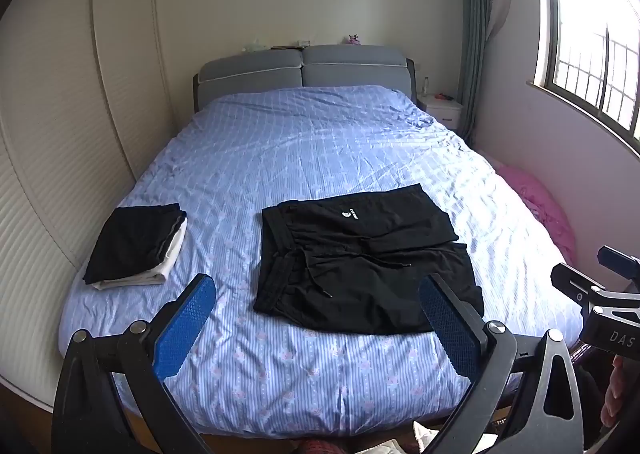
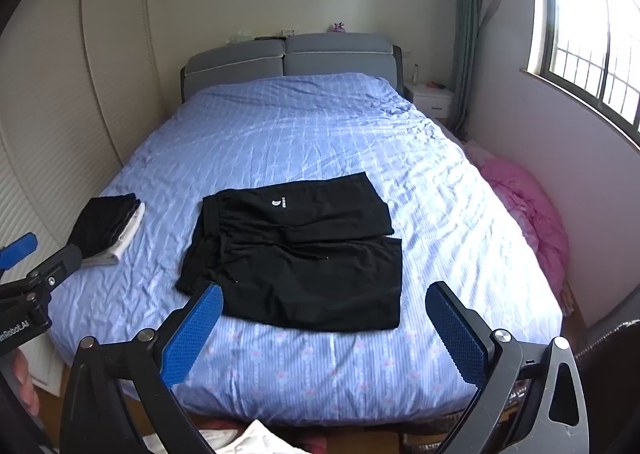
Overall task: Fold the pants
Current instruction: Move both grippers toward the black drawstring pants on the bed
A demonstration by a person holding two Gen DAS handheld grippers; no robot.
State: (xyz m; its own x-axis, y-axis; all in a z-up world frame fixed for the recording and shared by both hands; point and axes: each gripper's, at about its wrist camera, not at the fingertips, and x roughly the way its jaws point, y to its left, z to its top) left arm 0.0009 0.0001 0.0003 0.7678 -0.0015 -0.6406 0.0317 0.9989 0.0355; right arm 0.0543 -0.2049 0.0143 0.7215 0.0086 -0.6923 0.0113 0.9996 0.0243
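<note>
Black pants [image 1: 360, 258] with a white logo and drawstring lie spread flat on the blue striped bed [image 1: 320, 158], waistband to the left, near the foot of the bed. They also show in the right wrist view [image 2: 304, 254]. My left gripper [image 1: 318, 294] is open and empty, held back from the bed's foot end, its blue pads [image 1: 184, 326] wide apart. My right gripper [image 2: 324, 302] is open and empty too, hovering short of the pants' near edge. Neither touches the pants.
A stack of folded black and white clothes [image 1: 138, 246] sits on the bed's left side, also in the right wrist view [image 2: 110, 228]. A pink blanket [image 2: 532, 210] lies on the floor at right. A wardrobe [image 1: 60, 114] stands left, a nightstand [image 1: 442, 110] and window far right.
</note>
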